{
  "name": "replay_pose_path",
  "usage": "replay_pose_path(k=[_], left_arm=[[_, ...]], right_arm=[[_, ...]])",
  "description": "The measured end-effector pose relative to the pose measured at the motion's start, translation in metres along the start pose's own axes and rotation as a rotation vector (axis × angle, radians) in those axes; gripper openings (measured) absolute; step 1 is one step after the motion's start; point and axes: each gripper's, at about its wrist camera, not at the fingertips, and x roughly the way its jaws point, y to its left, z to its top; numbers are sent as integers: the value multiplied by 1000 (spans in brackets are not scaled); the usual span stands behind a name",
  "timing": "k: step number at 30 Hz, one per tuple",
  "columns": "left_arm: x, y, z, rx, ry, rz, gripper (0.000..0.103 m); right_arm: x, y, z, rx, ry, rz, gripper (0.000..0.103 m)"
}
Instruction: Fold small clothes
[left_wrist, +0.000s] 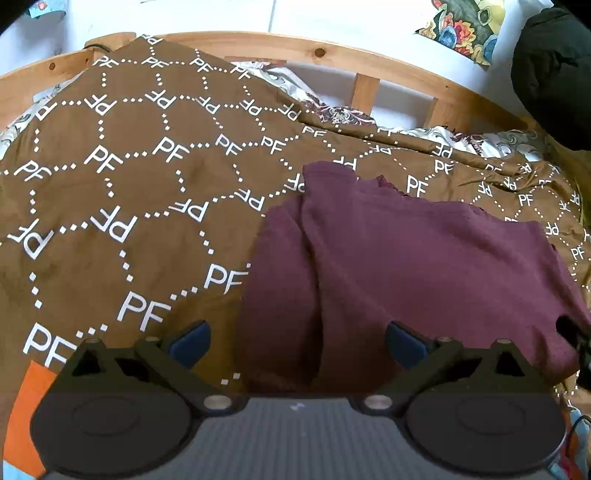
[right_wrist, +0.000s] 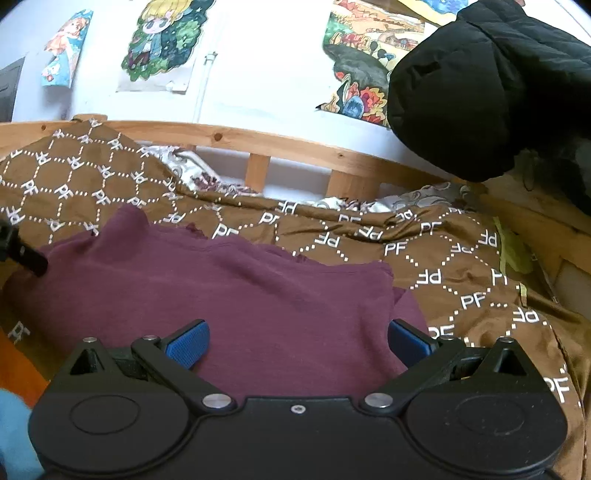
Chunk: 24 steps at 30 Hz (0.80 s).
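While a brown PF-print cover (left_wrist: 122, 206) spreads over the bed inside a wooden rail (left_wrist: 295, 46), left wrist view: maroon garment (left_wrist: 424, 273) lies on it, left gripper (left_wrist: 298, 345) jaws apart, empty. Right wrist view: right gripper (right_wrist: 298, 345) jaws apart over the garment (right_wrist: 229, 295); only here cartoon posters (right_wrist: 162, 40) and black jacket (right_wrist: 480, 85) show fully.

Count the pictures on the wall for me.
4 in the right view: one far left, a cartoon figure, a colourful painting, another cut off at top. More may be hidden.
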Motion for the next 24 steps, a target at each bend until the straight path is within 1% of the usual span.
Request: replay_pose_path(k=[4, 8, 11, 13, 17, 20, 24], left_arm=[[2, 1, -1, -5, 11, 10, 102], [4, 4, -1, -18, 20, 23, 102], [6, 8, -1, -37, 34, 28, 102], [7, 10, -2, -48, 43, 28, 102], [8, 11, -3, -57, 51, 26, 102], [8, 11, -3, -61, 54, 26, 102], [8, 11, -3, -64, 55, 25, 102]], right_arm=[[18, 3, 15, 32, 51, 29, 102], [32, 14, 19, 54, 90, 40, 102], [34, 24, 14, 32, 105, 75, 102], [37, 31, 7, 4, 145, 91, 102], [39, 32, -8, 39, 207, 115, 103], [40, 31, -11, 54, 218, 125, 102], [39, 34, -12, 44, 216, 118, 102]])
